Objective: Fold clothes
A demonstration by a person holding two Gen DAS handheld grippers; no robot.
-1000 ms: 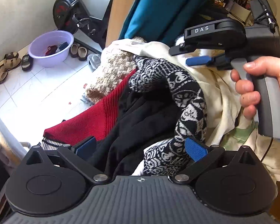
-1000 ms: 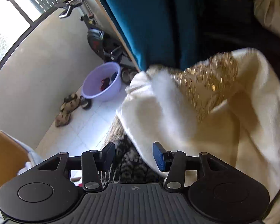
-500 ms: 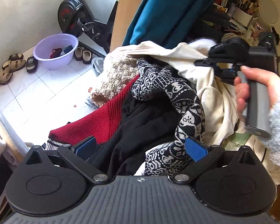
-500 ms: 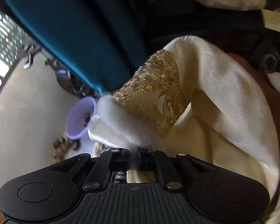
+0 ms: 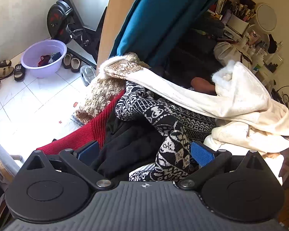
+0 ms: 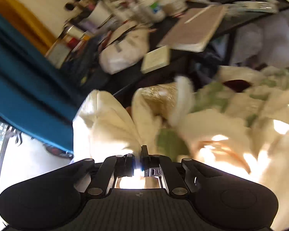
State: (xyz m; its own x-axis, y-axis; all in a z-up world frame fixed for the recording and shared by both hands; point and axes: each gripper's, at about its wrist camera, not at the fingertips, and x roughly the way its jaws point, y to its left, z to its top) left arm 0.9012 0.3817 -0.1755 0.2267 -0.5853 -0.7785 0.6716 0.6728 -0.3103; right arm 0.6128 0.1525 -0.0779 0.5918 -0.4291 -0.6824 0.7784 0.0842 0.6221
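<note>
Cream garment [image 5: 231, 104]: lies over the top of the clothes pile, a long band of cloth stretched from far left to right; its long axis runs slantwise, sinking slightly toward the right.
Cuff end: gold-embroidered, fur-edged cuff [image 5: 121, 67] at the far left tip, pointing left toward the teal curtain [image 5: 154, 19].
Right end: bunched folds, with a white fur tuft standing up above them.
Right gripper [image 6: 137, 156]: jaws pressed together on a fold of the cream garment, which fans out ahead of the fingers; this view is blurred, and a second gold cuff shows farther off.
Left gripper [image 5: 144, 151]: jaws spread wide, blue pads [image 5: 202, 152] apart, gripping nothing; black cloth [image 5: 129, 144] and the patterned knit lie between and beneath them.
Patterned knit [image 5: 163, 115]: black and white, under the cream garment, running from the far middle down toward the near right pad.
Red sweater [image 5: 82, 134]: left of the black cloth, at the near left of the pile.
Beige fuzzy knit [image 5: 100, 96]: under the cuff end, at the pile's left edge.
Floor, far left: lilac basin [image 5: 44, 57] with slippers beside it.
</note>
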